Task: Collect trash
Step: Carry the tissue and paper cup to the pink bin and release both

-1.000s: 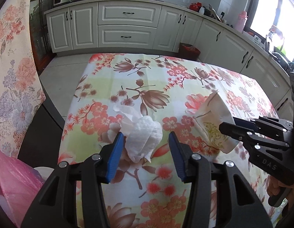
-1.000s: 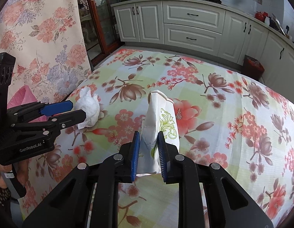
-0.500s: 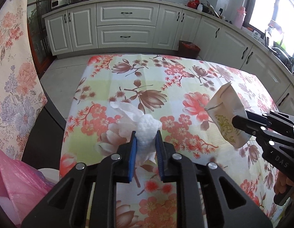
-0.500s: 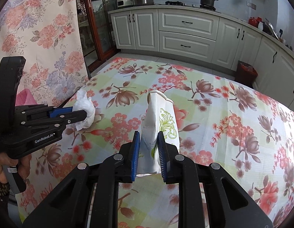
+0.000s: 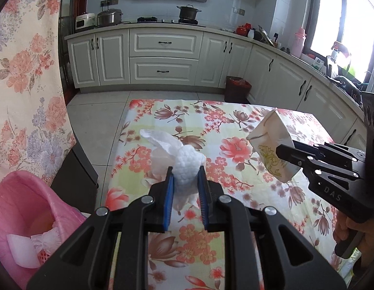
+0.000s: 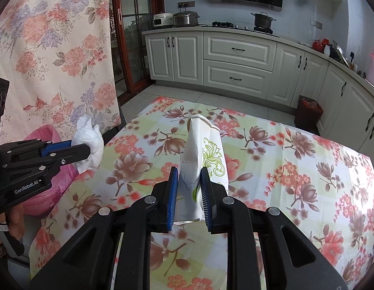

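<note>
Beside the table [image 5: 235, 261], pink bin [image 5: 25, 207] holds crumpled white tissues [image 5: 41, 241].

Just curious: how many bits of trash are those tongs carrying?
2: a crumpled white paper towel in the left tongs, a white printed wrapper in the right tongs.

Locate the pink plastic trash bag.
The pink plastic trash bag sits at the lower left of the left wrist view, off the left edge of the floral-clothed table, below the floral curtain.
</note>
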The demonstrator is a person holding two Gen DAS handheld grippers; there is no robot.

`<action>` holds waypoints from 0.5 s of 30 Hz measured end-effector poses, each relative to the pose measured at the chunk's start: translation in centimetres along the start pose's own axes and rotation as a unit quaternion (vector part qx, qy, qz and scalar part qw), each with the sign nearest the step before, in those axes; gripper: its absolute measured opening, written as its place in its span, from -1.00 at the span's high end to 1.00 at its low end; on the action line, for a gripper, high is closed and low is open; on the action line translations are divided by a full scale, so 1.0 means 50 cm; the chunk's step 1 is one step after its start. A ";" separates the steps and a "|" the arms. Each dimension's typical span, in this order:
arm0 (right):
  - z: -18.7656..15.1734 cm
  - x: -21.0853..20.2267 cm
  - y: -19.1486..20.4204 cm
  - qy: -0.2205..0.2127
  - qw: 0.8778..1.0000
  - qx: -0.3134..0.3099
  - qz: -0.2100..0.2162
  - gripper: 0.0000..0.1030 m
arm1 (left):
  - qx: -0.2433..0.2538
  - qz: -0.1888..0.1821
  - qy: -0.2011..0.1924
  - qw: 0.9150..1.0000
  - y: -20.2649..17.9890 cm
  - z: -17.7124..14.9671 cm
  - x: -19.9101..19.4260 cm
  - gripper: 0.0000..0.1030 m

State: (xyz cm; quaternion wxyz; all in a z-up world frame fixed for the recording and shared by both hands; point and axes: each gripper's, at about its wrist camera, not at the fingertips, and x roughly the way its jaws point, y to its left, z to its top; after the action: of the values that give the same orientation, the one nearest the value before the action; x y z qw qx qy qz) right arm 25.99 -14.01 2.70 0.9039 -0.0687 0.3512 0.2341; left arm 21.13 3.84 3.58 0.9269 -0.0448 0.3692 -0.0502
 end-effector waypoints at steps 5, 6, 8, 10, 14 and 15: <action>-0.004 -0.026 0.024 -0.008 1.000 -0.001 0.002 0.61 | -0.007 0.000 -0.013 1.000 0.010 -0.012 -0.048 0.64; -0.006 -0.031 0.026 -0.009 1.000 0.000 0.003 0.61 | -0.008 0.000 -0.015 1.000 0.011 -0.016 -0.056 0.64; -0.009 -0.043 0.033 -0.012 1.000 0.001 0.005 0.61 | -0.011 0.000 -0.018 1.000 0.013 -0.023 -0.069 0.64; -0.013 -0.055 0.040 -0.016 1.000 0.000 0.003 0.61 | -0.014 -0.001 -0.020 1.000 0.016 -0.032 -0.081 0.64; -0.022 -0.080 0.053 -0.022 1.000 0.000 0.003 0.61 | -0.021 -0.003 -0.025 0.999 0.022 -0.047 -0.104 0.64; -0.024 -0.085 0.056 -0.024 1.000 -0.001 0.002 0.61 | -0.022 -0.002 -0.026 0.999 0.026 -0.050 -0.108 0.64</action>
State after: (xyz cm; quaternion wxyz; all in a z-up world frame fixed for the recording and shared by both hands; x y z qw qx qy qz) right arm 21.22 -13.45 4.75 0.9116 -0.0638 0.3292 0.2379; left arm 15.57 5.67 5.28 0.9348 -0.0673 0.3462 -0.0428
